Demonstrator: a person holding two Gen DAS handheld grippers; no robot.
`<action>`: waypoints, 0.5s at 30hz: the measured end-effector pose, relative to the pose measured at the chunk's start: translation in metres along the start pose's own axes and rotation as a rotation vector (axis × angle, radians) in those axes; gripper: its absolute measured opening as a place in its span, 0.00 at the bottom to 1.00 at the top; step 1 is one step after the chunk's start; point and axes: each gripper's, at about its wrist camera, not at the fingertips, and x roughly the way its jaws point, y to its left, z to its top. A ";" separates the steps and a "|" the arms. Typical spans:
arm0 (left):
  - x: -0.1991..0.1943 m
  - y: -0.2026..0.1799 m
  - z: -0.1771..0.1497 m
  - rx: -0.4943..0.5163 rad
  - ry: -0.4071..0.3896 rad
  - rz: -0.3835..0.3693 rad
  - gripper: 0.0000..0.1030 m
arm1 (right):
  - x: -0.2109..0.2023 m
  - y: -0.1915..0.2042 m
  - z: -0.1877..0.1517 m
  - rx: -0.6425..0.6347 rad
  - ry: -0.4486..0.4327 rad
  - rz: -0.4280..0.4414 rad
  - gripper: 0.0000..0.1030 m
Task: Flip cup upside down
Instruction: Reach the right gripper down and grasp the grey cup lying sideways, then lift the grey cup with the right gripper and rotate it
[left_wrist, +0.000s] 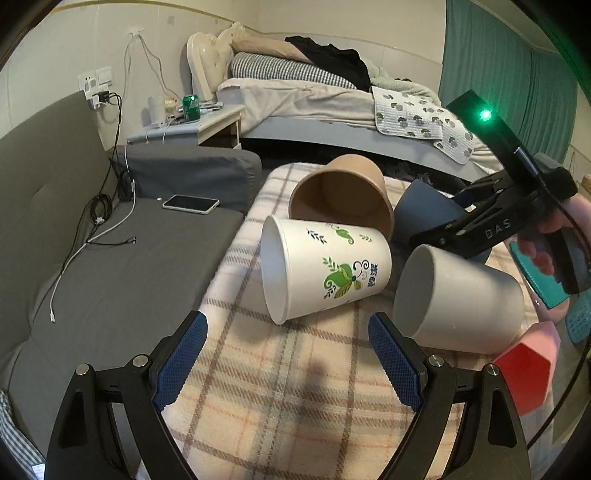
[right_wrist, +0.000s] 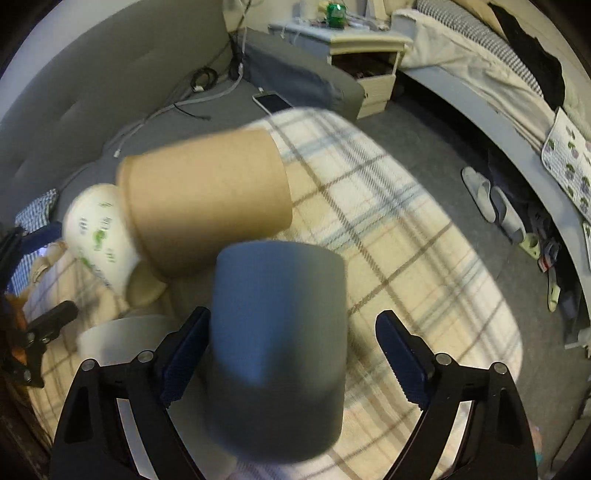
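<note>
Left gripper (left_wrist: 286, 363) nearest lens, jaws spread wide, nothing between, hovering above plaid blanket (left_wrist: 280, 391). Ahead: white leaf-print cup (left_wrist: 325, 269) on side, mouth toward camera-left; brown paper cup (left_wrist: 343, 192) on side behind, touching it; plain white cup (left_wrist: 458, 299) on side at right; red-and-pink faceted cup (left_wrist: 528, 373) just beside. Right gripper (right_wrist: 291, 354) jaws spread, grey-blue cup (right_wrist: 277, 343) between them, left pad against wall, right pad apart; cup blurred, whether it touches blanket unclear. Phone (left_wrist: 191, 204) on grey sofa (left_wrist: 110, 280).
</note>
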 end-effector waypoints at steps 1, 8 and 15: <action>0.000 0.000 0.000 0.001 0.000 0.000 0.89 | 0.005 -0.001 -0.001 0.014 0.004 0.019 0.83; -0.011 -0.002 0.006 -0.012 -0.017 -0.014 0.89 | -0.008 -0.008 -0.006 0.113 -0.052 -0.010 0.70; -0.053 -0.003 0.022 -0.052 -0.060 -0.020 0.89 | -0.094 0.008 -0.013 0.200 -0.185 -0.104 0.70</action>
